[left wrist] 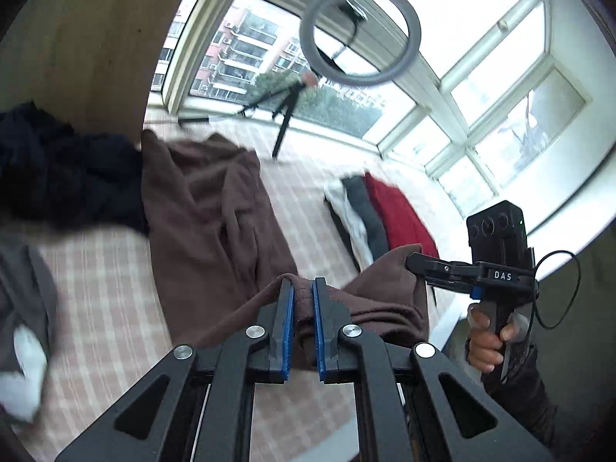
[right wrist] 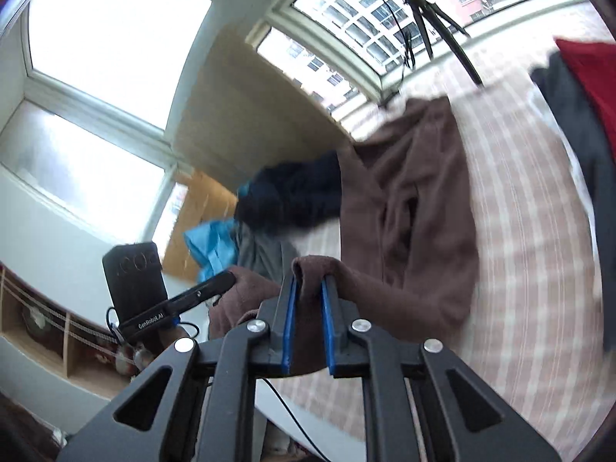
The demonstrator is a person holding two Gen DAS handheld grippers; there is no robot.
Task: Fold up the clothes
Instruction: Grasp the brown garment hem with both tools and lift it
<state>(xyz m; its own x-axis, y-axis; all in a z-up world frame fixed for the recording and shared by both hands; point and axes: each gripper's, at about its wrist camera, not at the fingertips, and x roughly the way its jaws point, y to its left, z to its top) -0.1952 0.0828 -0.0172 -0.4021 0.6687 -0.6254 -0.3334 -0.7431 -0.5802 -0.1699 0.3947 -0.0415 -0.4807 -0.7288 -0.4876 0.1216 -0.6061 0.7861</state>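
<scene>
A brown garment [left wrist: 208,208] lies stretched over the checked bed sheet [left wrist: 107,292], its near edge lifted off the bed. My left gripper [left wrist: 303,288] is shut on that edge, cloth bunched between the blue pads. My right gripper [left wrist: 414,261] shows at the right, shut on another part of the same edge. In the right wrist view the right gripper [right wrist: 312,283] is shut on the brown garment [right wrist: 415,200], and the left gripper [right wrist: 227,281] holds the edge to its left.
A dark navy heap [left wrist: 65,177] and grey clothes [left wrist: 27,292] lie at the left. Folded white, grey and red clothes [left wrist: 389,215] lie stacked at the right. A ring light on a tripod [left wrist: 358,30] stands by the window. A blue cloth [right wrist: 211,242] lies near the heap.
</scene>
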